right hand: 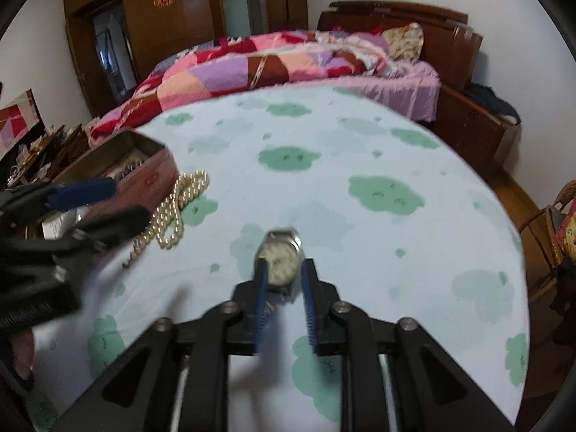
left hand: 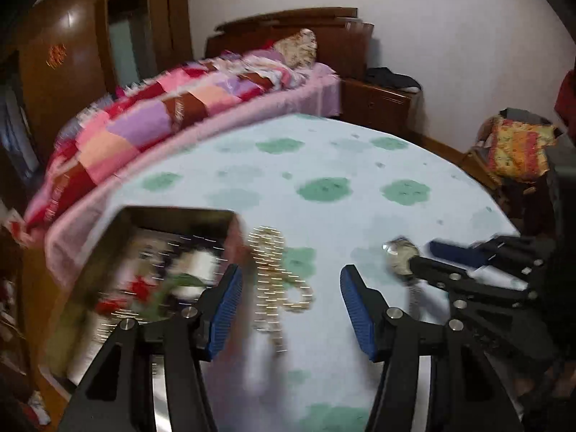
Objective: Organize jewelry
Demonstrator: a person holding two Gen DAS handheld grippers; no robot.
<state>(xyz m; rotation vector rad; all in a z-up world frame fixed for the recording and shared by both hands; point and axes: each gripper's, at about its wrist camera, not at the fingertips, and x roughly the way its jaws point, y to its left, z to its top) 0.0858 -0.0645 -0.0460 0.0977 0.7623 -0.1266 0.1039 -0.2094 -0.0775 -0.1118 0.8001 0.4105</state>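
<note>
I see one watch (right hand: 282, 260) lying face up on the table (right hand: 360, 144), its case toward the far edge and its strap running back toward my right gripper (right hand: 284, 270), so its long axis lines up with the fingers. The case sits between the two blue pads; the pads (right hand: 307, 288) stand just off its sides, and I cannot tell whether either one touches it, so I read the jaws as parted around the watch, not pinching it.

One pearl necklace (right hand: 176, 208) lies looped on the table left of the watch, its long axis running from the tin (right hand: 144, 176) back toward me. There is one tin, open, at the table's left edge, just beside the far end of the necklace.

My left gripper (left hand: 291, 284) hangs over the necklace with its fingers spread wide and nothing gripped; the strand shows between them, blurred. From that side, the watch (left hand: 401, 255) is right of the necklace, at the tip of the right gripper (left hand: 432, 255).
</note>
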